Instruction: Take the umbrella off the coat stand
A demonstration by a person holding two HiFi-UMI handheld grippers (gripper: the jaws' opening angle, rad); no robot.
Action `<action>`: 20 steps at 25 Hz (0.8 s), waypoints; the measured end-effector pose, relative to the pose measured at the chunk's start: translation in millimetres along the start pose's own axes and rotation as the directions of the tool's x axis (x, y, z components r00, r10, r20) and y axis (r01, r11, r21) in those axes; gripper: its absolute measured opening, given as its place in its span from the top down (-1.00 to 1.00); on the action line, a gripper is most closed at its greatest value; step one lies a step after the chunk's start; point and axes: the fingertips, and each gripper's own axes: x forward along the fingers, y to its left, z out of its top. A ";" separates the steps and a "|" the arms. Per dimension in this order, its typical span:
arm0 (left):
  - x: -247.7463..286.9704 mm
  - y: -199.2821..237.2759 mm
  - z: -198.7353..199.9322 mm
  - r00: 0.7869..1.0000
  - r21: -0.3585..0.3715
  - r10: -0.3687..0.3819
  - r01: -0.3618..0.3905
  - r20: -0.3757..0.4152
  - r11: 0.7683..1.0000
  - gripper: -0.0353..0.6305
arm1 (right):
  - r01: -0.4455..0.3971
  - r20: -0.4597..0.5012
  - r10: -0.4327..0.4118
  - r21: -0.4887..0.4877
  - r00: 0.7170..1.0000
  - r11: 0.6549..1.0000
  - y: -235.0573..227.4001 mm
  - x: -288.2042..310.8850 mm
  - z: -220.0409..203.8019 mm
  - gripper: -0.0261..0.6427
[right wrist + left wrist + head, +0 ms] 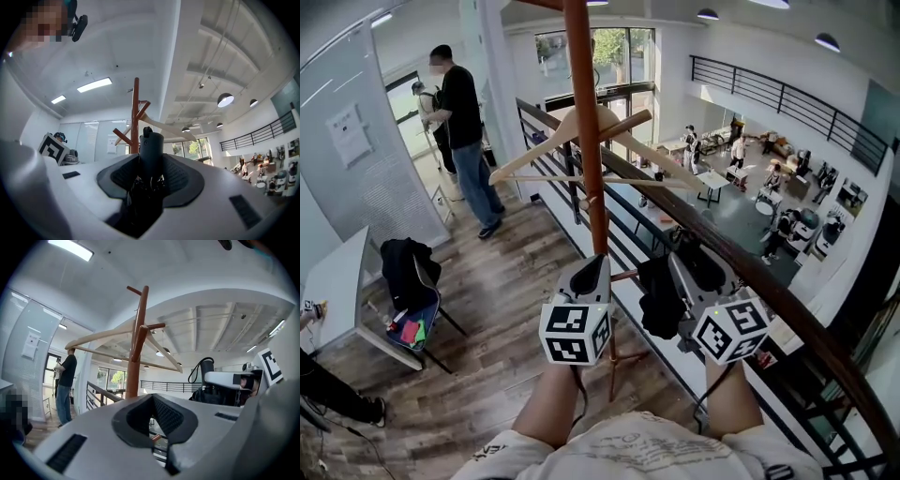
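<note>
Umbrella: black folded fabric, cylindrical handle in right claw.

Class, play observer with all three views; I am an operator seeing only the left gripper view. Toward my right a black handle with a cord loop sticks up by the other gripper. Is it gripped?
Observer: Yes. The right gripper view shows the right gripper closed on the cylindrical handle of the black folding umbrella, a pad on each side.
Operator: And the rest of it?
Observer: In the head view its folded fabric hangs between the two grippers, beside the pole of the brown wooden coat stand, not against it.
Operator: How near is my gripper to that pole?
Observer: The head view puts the tip of the left gripper right at the pole; contact cannot be told.
</note>
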 end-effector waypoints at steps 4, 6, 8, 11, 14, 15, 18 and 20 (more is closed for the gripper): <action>-3.6 -3.5 -7.5 1.000 -0.004 -0.011 0.011 -0.014 1.000 0.88 | 0.013 -0.019 -0.013 0.012 1.000 1.000 2.5 -5.4 -15.5 0.46; -3.1 -4.4 -8.9 1.000 -0.007 -0.013 0.013 -0.018 1.000 0.88 | 0.015 -0.026 -0.015 0.005 1.000 1.000 2.8 -6.1 -17.7 0.46; -0.8 -6.6 -9.1 1.000 -0.010 -0.017 0.017 -0.019 1.000 0.88 | 0.015 -0.028 -0.015 0.002 0.999 1.000 1.1 -5.9 -18.2 0.46; 1.3 -9.8 -11.1 0.999 -0.009 -0.023 0.023 -0.026 1.000 0.88 | 0.011 -0.026 -0.011 0.008 1.000 1.000 0.0 -6.3 -19.1 0.46; 0.8 -11.3 -12.1 0.999 -0.007 -0.027 0.027 -0.026 1.000 0.88 | 0.014 -0.027 -0.013 0.013 1.000 1.000 -0.1 -7.2 -20.3 0.46; 0.5 -11.7 -12.0 0.999 -0.007 -0.027 0.027 -0.026 1.000 0.88 | 0.014 -0.027 -0.014 0.012 1.000 1.000 -0.4 -7.5 -20.0 0.46; 1.5 -12.2 -11.5 0.999 -0.013 -0.026 0.025 -0.026 1.000 0.88 | 0.014 -0.029 -0.013 0.009 0.999 1.000 -1.9 -7.1 -19.1 0.46; 2.9 -12.4 -12.1 0.999 -0.014 -0.024 0.024 -0.028 1.000 0.88 | 0.010 -0.032 -0.009 0.008 0.999 1.000 -2.6 -6.0 -19.8 0.46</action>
